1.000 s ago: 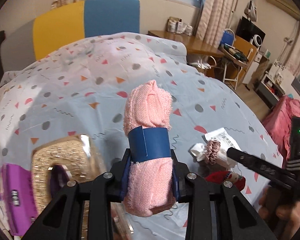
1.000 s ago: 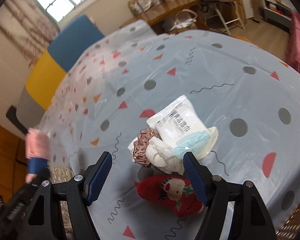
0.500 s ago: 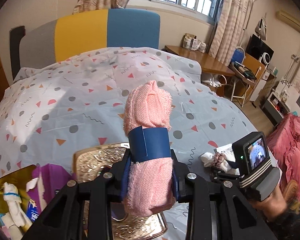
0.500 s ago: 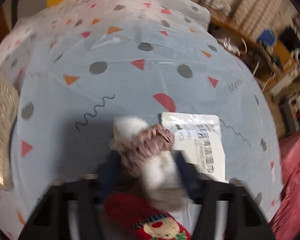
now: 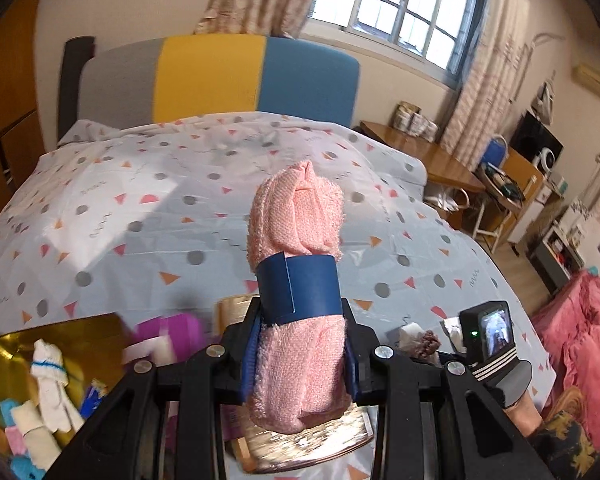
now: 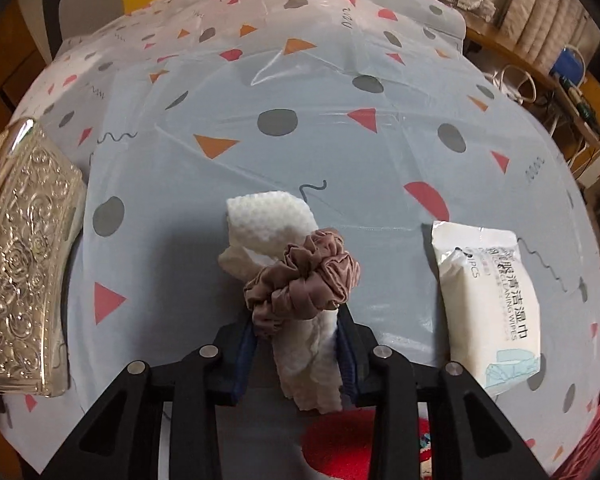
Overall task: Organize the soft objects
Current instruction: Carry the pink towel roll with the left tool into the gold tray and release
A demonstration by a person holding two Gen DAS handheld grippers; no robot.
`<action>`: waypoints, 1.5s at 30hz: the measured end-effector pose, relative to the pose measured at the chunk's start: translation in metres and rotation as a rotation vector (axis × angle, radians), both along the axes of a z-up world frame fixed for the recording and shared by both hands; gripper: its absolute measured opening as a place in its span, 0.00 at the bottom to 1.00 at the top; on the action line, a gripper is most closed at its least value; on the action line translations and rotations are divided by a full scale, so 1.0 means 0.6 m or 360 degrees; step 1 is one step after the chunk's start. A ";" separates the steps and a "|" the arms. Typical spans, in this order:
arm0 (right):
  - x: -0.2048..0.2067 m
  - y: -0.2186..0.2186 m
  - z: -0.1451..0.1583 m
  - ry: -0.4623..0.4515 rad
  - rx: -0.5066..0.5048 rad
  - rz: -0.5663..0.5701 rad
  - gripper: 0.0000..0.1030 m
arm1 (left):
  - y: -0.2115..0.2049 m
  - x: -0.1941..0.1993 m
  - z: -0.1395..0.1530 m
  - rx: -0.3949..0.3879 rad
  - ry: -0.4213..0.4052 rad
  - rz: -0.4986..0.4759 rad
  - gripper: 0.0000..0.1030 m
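Pink towel roll (image 5: 296,304), banded in blue, stood upright in the left gripper (image 5: 300,360), jaws clamped on its lower half, held above the bed (image 5: 140,208). Only the left view showed the gold tray (image 5: 80,328) at lower left, holding small white and blue rolled cloths, and a blurred purple item (image 5: 168,334) beside it. It also caught the right gripper's camera unit (image 5: 488,336) low at right, and the room: grey, yellow and blue headboard (image 5: 236,76), window (image 5: 400,12), curtains, wooden desk (image 5: 420,152).

Right view only: embossed silver box (image 6: 20,264) at left edge of the bed; white wet-wipes pack (image 6: 488,296) lying flat at right; a red knitted item (image 6: 364,444) just under the tool. The right gripper (image 6: 300,360) had its jaws closed on a white cloth roll (image 6: 284,272) ringed by a brown scrunchie (image 6: 300,284), near the wipes but apart.

Bedcover pale blue-grey, dotted with triangles, circles and squiggles.
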State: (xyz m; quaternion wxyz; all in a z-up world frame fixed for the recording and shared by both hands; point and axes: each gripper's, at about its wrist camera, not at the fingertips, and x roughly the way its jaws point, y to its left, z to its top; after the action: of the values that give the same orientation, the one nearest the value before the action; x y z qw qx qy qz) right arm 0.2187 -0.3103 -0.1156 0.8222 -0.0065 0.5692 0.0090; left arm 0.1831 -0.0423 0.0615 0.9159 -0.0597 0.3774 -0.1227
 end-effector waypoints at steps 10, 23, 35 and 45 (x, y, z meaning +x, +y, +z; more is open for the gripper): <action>0.004 -0.017 0.001 -0.0022 0.0057 -0.0019 0.39 | 0.155 -0.023 -0.017 -0.0028 0.0008 0.0293 0.34; -0.008 0.000 0.005 -0.0068 -0.0033 0.0059 0.39 | 0.417 -0.067 -0.119 0.0014 0.0195 0.0833 0.34; -0.009 0.004 0.005 -0.0087 -0.0073 0.0075 0.39 | 0.520 -0.059 -0.214 -0.0018 0.0431 0.1010 0.40; -0.011 0.004 0.005 -0.0090 -0.0078 0.0076 0.39 | 0.499 -0.093 -0.180 0.0047 0.0256 0.1057 0.61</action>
State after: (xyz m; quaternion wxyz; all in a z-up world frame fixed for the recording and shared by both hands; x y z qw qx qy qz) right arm 0.2124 -0.3080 -0.1123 0.8370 -0.0404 0.5454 0.0146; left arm 0.1273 0.2570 -0.0463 0.8739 -0.1756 0.4102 0.1927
